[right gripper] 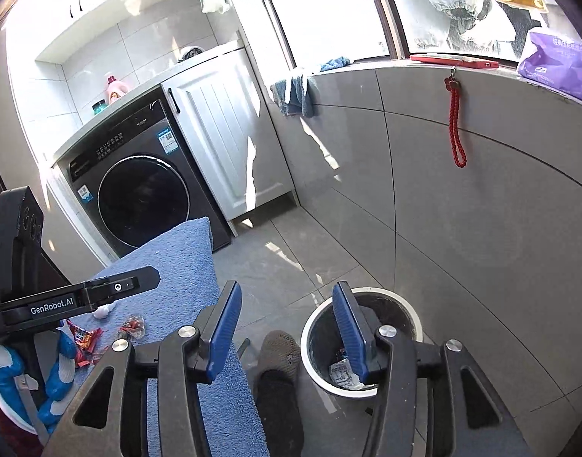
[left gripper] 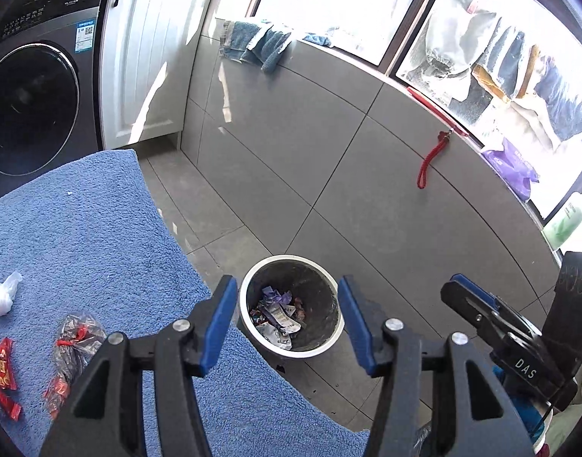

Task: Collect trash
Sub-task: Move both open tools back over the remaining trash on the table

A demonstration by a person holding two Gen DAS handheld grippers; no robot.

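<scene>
Through the left wrist camera I see my left gripper (left gripper: 287, 323) with its blue-padded jaws standing apart and nothing between them, framing the round grey waste bin with a white rim (left gripper: 331, 342) on the grey tiled floor (left gripper: 222, 228); crumpled wrappers and paper (left gripper: 277, 312) lie in its bottom. To the left, on the blue terry towel (left gripper: 100, 228), are red snack wrappers (left gripper: 1, 365), a clear crinkled plastic bag (left gripper: 75, 339) and a white plastic wad (left gripper: 1, 297). The right gripper (left gripper: 477, 304) shows at the right edge. Through the right wrist camera my right gripper (right gripper: 287, 331) is also spread apart and empty; the bin (right gripper: 314, 354) sits just behind its right pad, beside a dark slipper (right gripper: 277, 361). Red wrappers (right gripper: 87, 339) lie on the towel (right gripper: 184, 266), and a dark front-loading washing machine (right gripper: 138, 198) stands beyond.
</scene>
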